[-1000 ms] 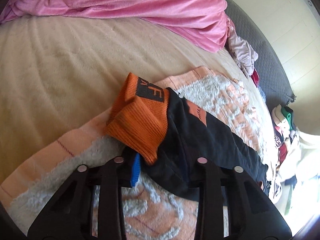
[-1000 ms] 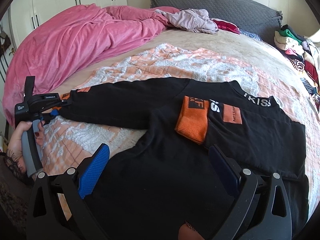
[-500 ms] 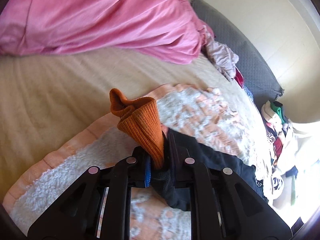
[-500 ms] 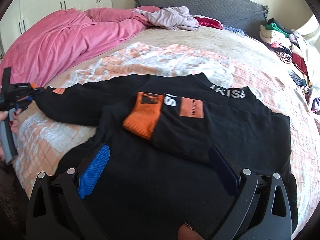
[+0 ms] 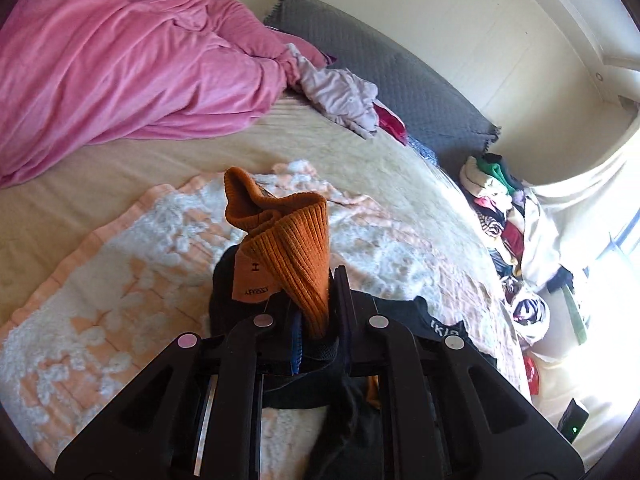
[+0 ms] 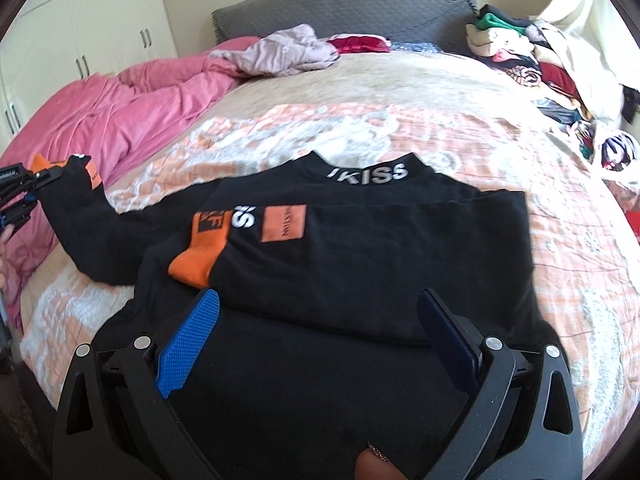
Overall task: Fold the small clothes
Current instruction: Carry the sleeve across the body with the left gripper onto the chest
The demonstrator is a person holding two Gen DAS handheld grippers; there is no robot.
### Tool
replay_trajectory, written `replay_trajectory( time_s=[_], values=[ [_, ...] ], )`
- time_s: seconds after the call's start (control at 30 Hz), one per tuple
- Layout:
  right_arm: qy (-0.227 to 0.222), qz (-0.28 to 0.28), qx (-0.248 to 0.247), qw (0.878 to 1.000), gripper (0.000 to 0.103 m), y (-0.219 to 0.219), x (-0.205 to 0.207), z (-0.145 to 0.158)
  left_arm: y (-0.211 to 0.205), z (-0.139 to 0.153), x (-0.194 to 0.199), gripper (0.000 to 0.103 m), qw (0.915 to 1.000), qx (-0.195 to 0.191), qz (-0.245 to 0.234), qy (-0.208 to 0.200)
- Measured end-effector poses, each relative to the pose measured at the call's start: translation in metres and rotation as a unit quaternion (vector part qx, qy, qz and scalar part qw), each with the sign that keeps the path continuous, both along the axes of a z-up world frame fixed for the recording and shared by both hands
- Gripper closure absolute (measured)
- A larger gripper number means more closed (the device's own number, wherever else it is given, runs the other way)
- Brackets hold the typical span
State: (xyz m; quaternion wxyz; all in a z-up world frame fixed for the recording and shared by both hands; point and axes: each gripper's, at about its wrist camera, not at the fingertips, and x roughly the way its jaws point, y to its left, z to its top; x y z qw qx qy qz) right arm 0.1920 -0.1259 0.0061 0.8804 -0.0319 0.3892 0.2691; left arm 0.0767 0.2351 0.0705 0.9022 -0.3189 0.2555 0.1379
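A black sweatshirt [image 6: 360, 272] with orange cuffs and a white-lettered collar lies on the bed. One sleeve is folded across its chest, orange cuff [image 6: 200, 252] on top. My left gripper [image 5: 316, 320] is shut on the other sleeve's orange cuff [image 5: 296, 240] and holds it lifted off the bed. It also shows at the left edge of the right wrist view [image 6: 24, 196], with the sleeve [image 6: 120, 224] stretched out to the left. My right gripper [image 6: 320, 328] is open and empty, hovering above the sweatshirt's lower part.
A peach and white fluffy blanket [image 6: 440, 136] lies under the sweatshirt. A pink duvet [image 5: 112, 60] is heaped at the left. A lilac garment [image 6: 288, 56] lies near the grey headboard [image 6: 360, 8]. A pile of clothes [image 6: 540, 64] sits at the right.
My left gripper closed on the orange cuff and lifted it, pulling the sleeve out to the left. My right gripper stayed open and shifted over the sweatshirt's lower part.
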Motion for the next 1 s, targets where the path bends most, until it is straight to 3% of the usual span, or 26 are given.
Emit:
replay_trajectory(
  time_s=[0.47,1.0],
  values=[
    [-0.008,-0.095,0.037,0.995,0.004,-0.070,0.022,0.018,-0.091,0.001,0.053,0.096,0.9941,0.012,-0.108,0.003],
    [-0.017,-0.175,0.065,0.982,0.004,-0.125,0.031,0.031,-0.176,-0.026,0.084,0.096,0.9748,0.025,-0.218,0.042]
  ],
)
